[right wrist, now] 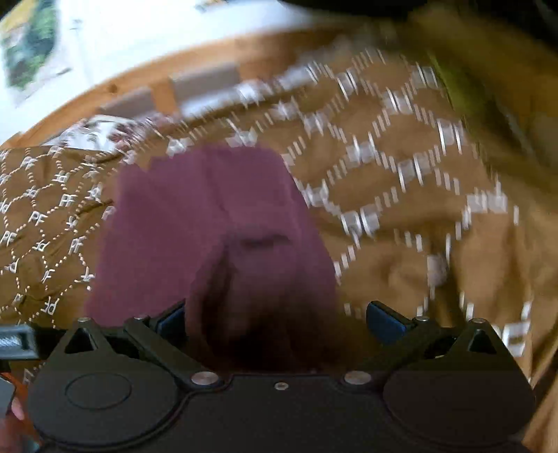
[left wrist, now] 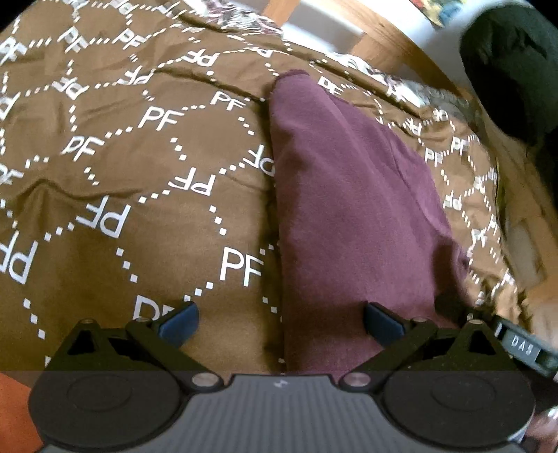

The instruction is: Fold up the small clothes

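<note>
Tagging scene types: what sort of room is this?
Likely a bedroom: a maroon garment lies on a brown quilted bedspread printed "PF", with a wooden bed frame beyond it.

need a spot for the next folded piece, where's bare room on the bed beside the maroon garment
Left wrist view: the brown PF-print bedcover lies bare across the whole stretch left of the maroon garment. To the garment's right only a narrow strip remains before the bed's edge and a dark object, so that side is crowded. Both hand-held grippers hover open at the garment's near end.
</note>
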Motion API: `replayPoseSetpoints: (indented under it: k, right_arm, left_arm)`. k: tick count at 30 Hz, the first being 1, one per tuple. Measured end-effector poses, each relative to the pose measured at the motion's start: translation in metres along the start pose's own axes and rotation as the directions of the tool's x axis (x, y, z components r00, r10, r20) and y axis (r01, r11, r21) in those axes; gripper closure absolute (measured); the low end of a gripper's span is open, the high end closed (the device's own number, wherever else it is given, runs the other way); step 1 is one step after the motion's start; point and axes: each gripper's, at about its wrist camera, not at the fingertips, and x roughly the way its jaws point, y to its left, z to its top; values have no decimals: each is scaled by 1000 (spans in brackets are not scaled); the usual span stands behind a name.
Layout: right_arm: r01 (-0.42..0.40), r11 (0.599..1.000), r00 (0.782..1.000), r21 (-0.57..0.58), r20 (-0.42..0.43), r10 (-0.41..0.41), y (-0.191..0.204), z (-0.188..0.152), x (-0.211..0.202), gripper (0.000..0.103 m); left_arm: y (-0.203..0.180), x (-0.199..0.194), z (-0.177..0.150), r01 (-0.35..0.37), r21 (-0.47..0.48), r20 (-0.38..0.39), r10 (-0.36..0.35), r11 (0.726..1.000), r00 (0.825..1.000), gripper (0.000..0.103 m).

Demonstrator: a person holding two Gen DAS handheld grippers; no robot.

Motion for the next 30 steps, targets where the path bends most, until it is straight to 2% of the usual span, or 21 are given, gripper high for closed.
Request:
replayPoseSetpoints:
  k: [2, 5, 7, 10, 16, 18, 22, 24, 25, 27, 30]
  right_arm:
    - [-24, 998, 999, 65, -20, 26, -11, 0, 1, 1]
    - [-37, 996, 999, 84, -30, 40, -13, -1, -1, 1]
    - [-84, 991, 996, 104, 29, 81, -14, -1, -10, 1]
    - [-183, 974, 971, 135, 176, 159, -20, 1, -32, 1]
    - [-195, 968, 943, 161, 301, 140, -28, 15, -29, 1]
    - [-220, 961, 938, 167, 308, 161, -29, 24, -19, 14]
    - [-172, 975, 962, 141, 235, 135, -21, 33, 6, 37]
    - [-137, 983, 976, 124, 185, 113, -17, 30, 13, 60]
    - [-136, 984, 979, 119, 171, 115, -16, 28, 14, 66]
    - [-123, 988, 982, 93, 158, 107, -14, 25, 9, 86]
    - [-66, 998, 985, 14, 158, 63, -3, 16, -2, 90]
  left_arm:
    - [6, -1, 1, 24, -37, 10, -23, 999, 1000, 1]
    - [7, 2, 0, 43, -33, 1, -43, 999, 999, 1]
    - [1, 4, -2, 32, 5, -4, -32, 999, 999, 1]
    - [-8, 6, -7, -4, 68, 10, 4, 998, 1000, 1]
    - [-10, 8, -7, -17, 85, 11, 16, 996, 1000, 0]
    - [-11, 8, -7, -21, 93, 13, 20, 995, 1000, 0]
    - [-10, 8, -9, -24, 101, 12, 23, 995, 1000, 0]
    - [-12, 8, -9, -28, 109, 11, 27, 994, 1000, 0]
    - [-12, 8, -9, -31, 117, 11, 30, 993, 999, 0]
    - [-13, 8, -10, -33, 132, 9, 32, 991, 999, 0]
    - [-17, 9, -12, -33, 161, -2, 34, 986, 999, 0]
